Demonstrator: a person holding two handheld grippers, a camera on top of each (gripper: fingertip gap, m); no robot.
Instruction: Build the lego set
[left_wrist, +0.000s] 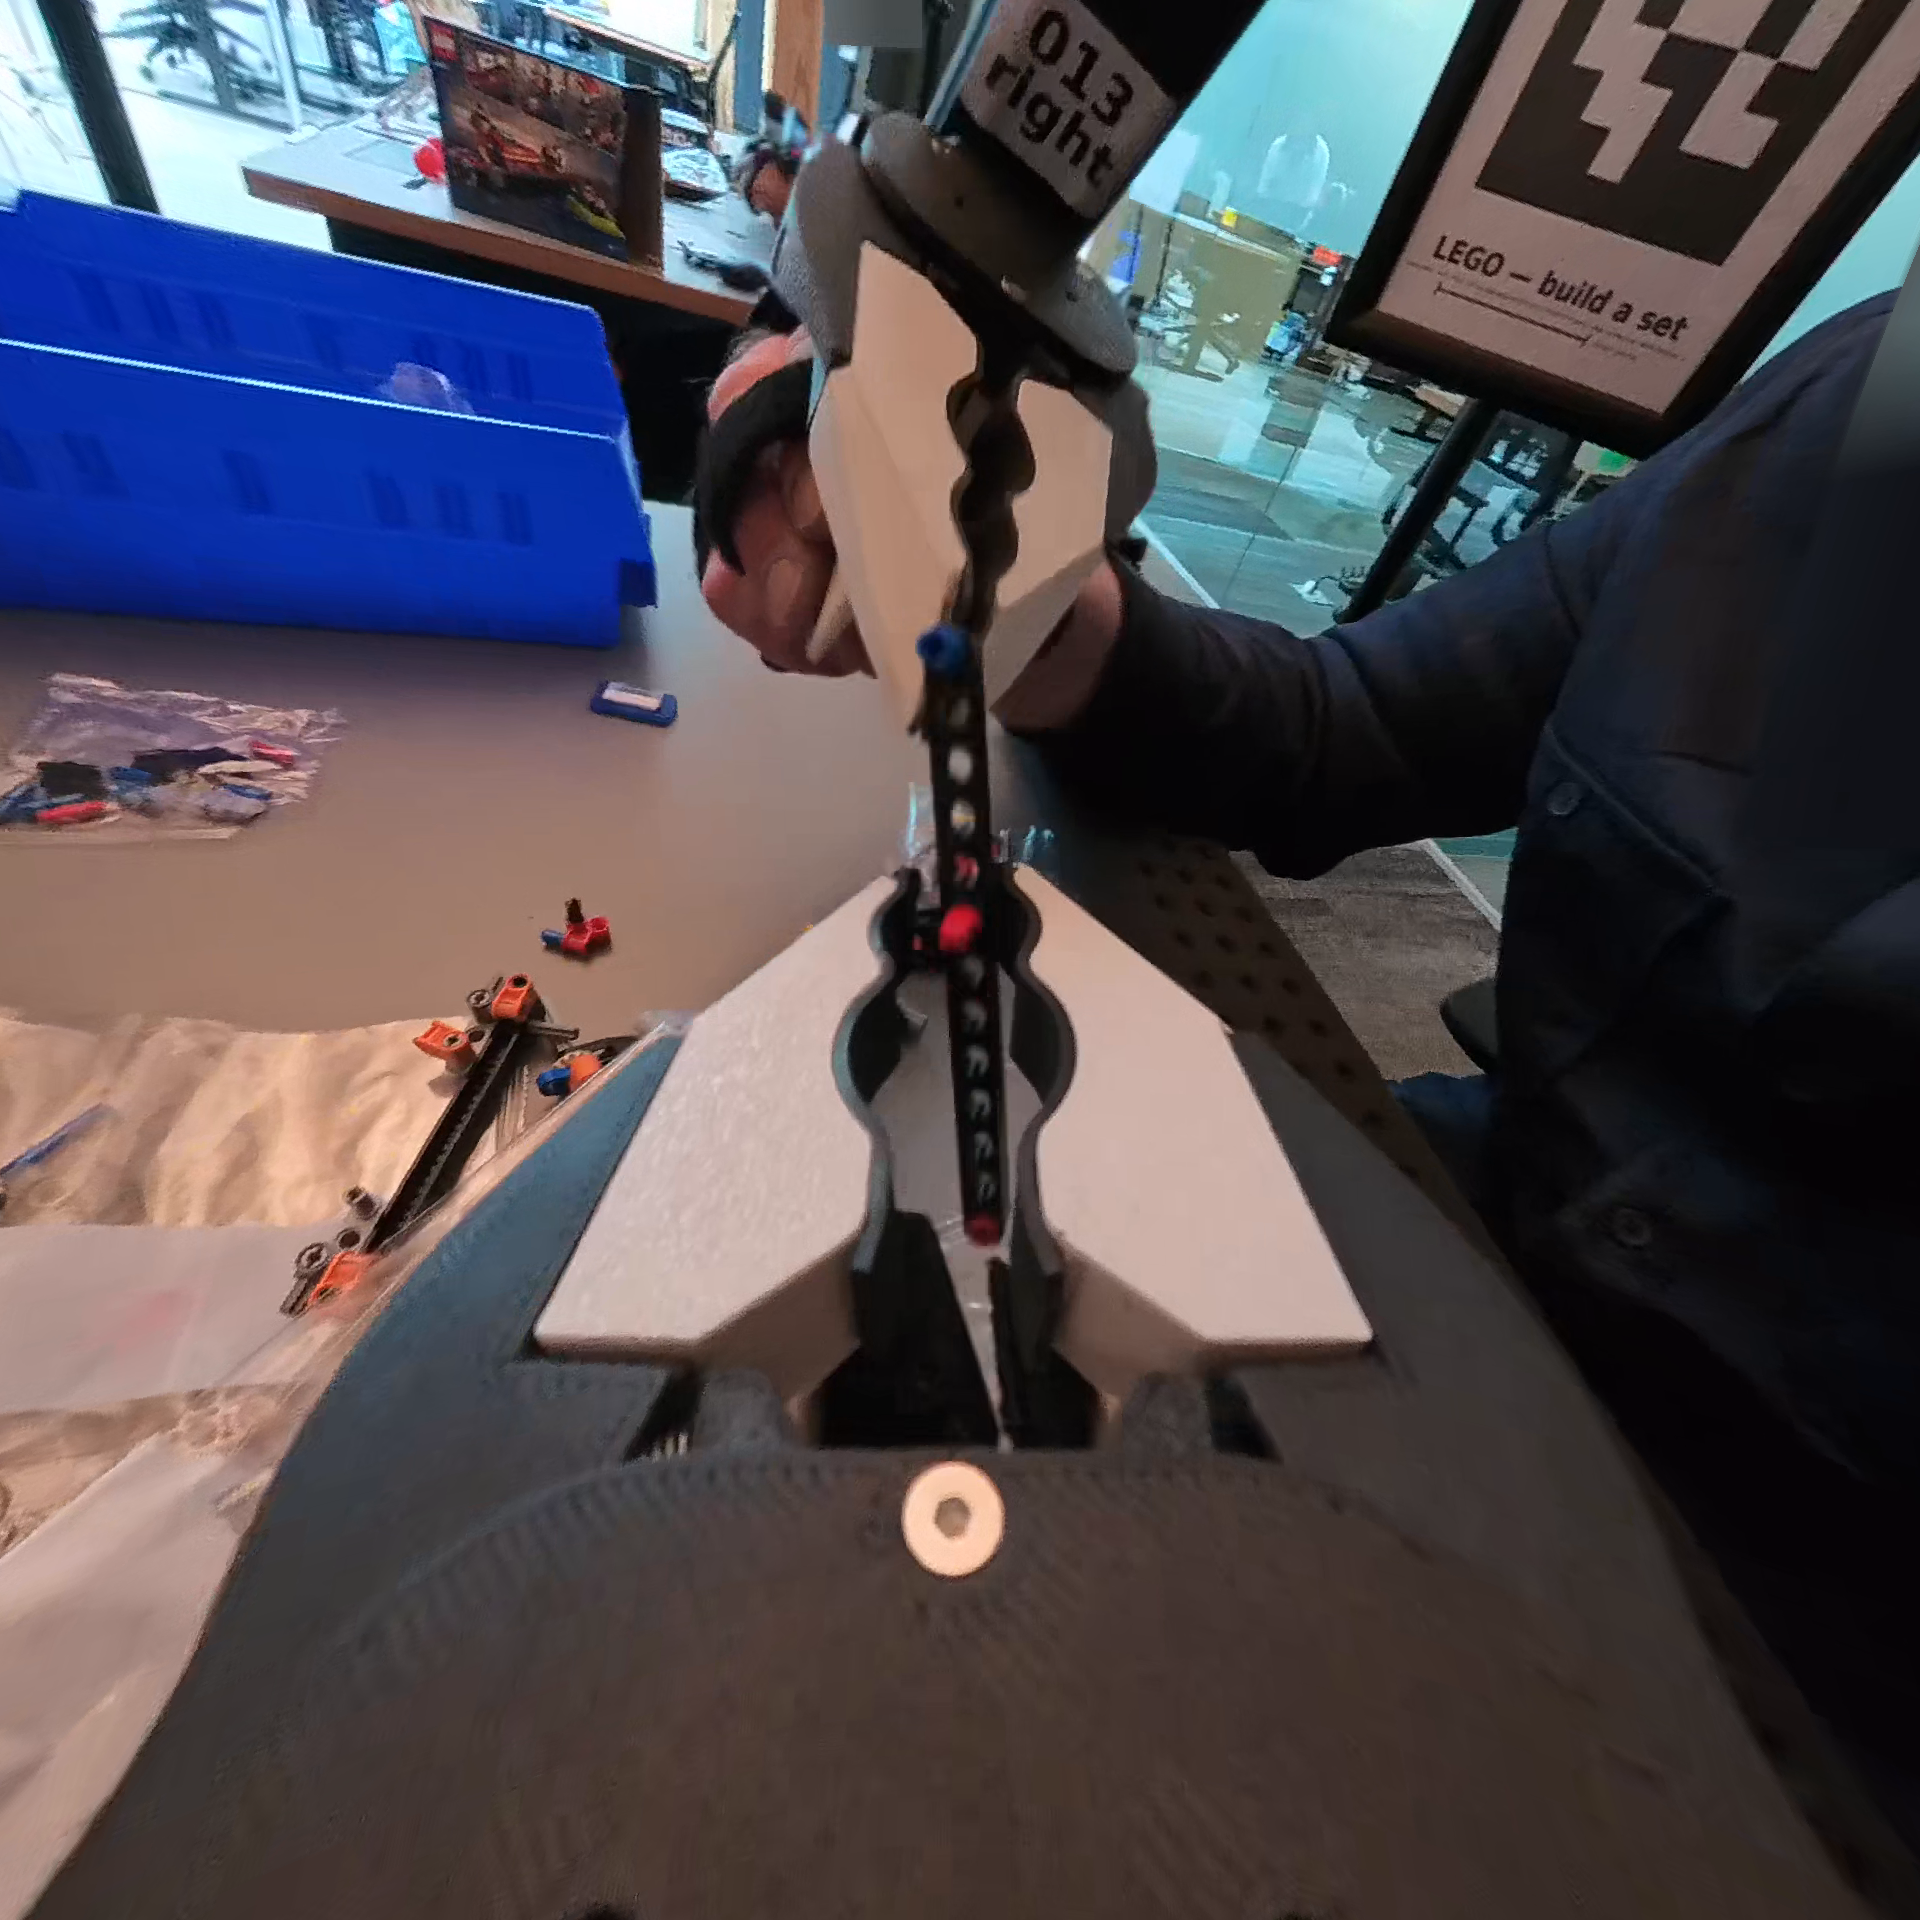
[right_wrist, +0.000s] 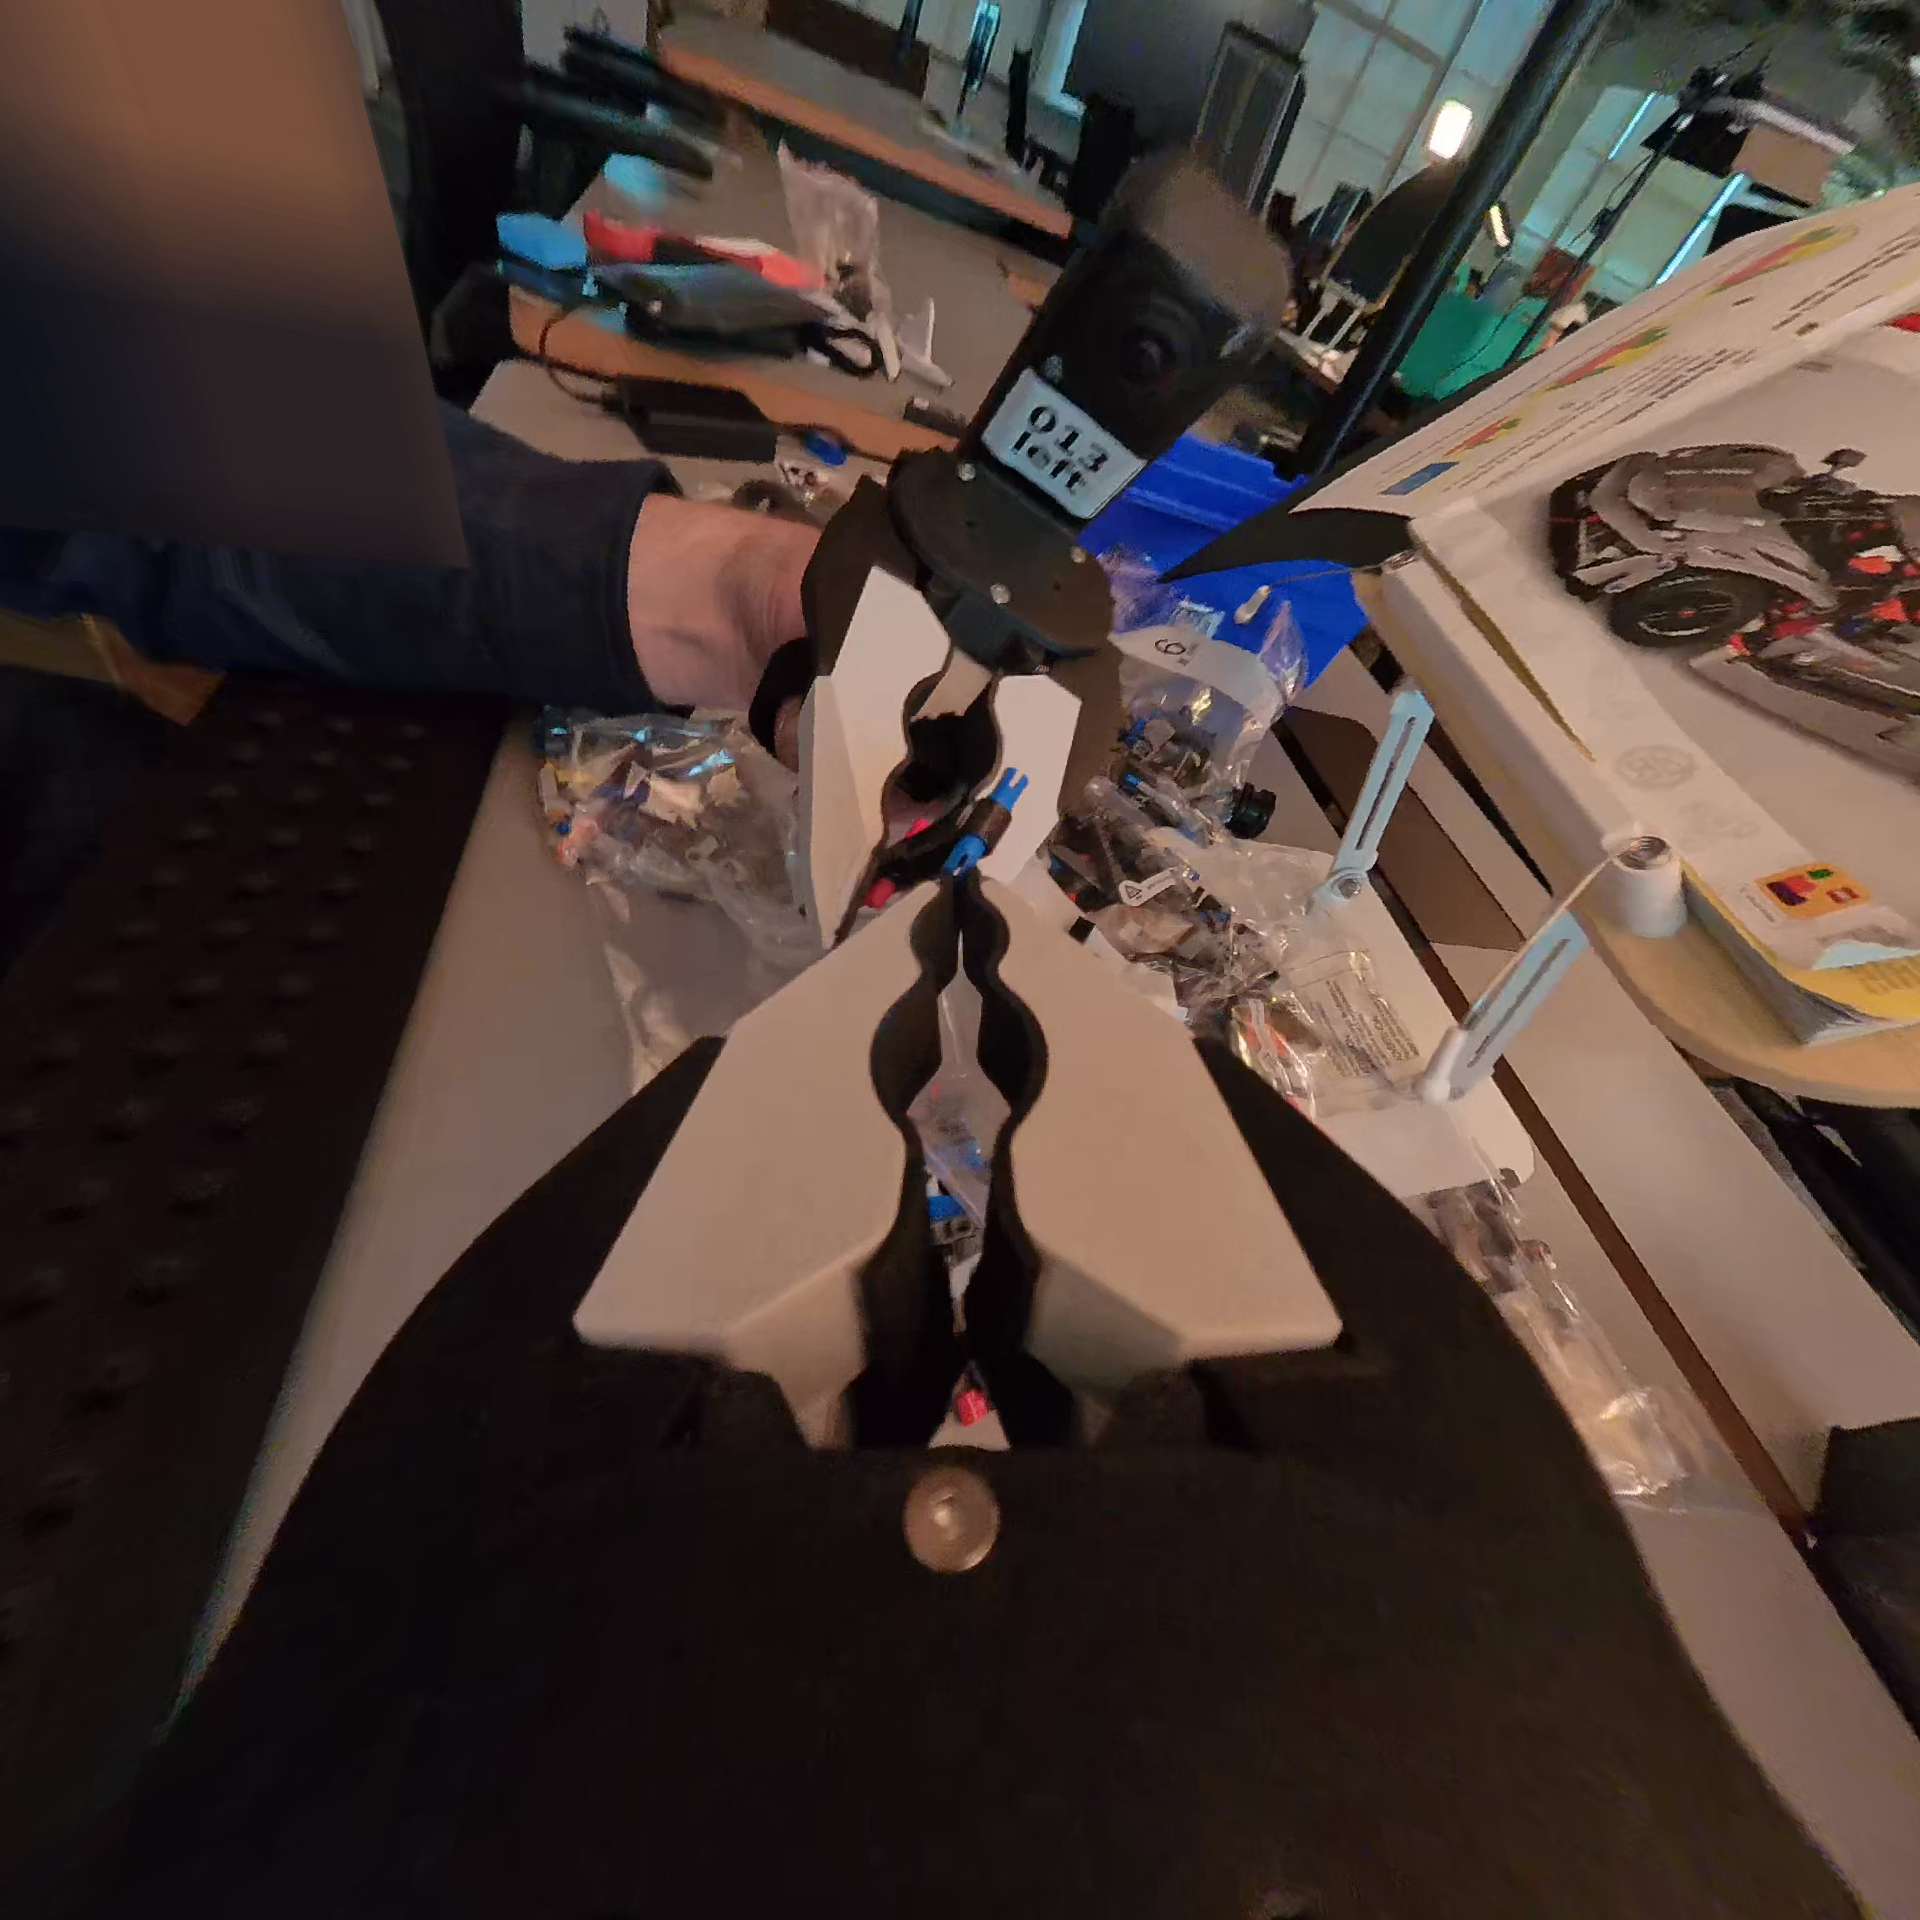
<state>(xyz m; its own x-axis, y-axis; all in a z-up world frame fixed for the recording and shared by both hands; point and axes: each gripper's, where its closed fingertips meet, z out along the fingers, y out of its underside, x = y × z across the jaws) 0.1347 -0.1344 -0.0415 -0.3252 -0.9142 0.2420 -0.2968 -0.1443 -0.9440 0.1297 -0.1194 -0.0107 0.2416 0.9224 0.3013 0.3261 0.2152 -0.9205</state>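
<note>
While clamped by both grippers, black beam (left_wrist: 968, 997) above table (left_wrist: 520, 831).

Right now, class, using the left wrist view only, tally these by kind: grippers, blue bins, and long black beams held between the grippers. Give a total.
grippers: 2 (left gripper, right gripper)
blue bins: 2
black beam: 1
Total: 5

my left wrist cam looks along its fingers, close on the right gripper (left_wrist: 940, 665). my right wrist cam faces back at the left gripper (right_wrist: 935, 831). both share the black beam (left_wrist: 971, 987) between them, above the table (left_wrist: 468, 831).
</note>
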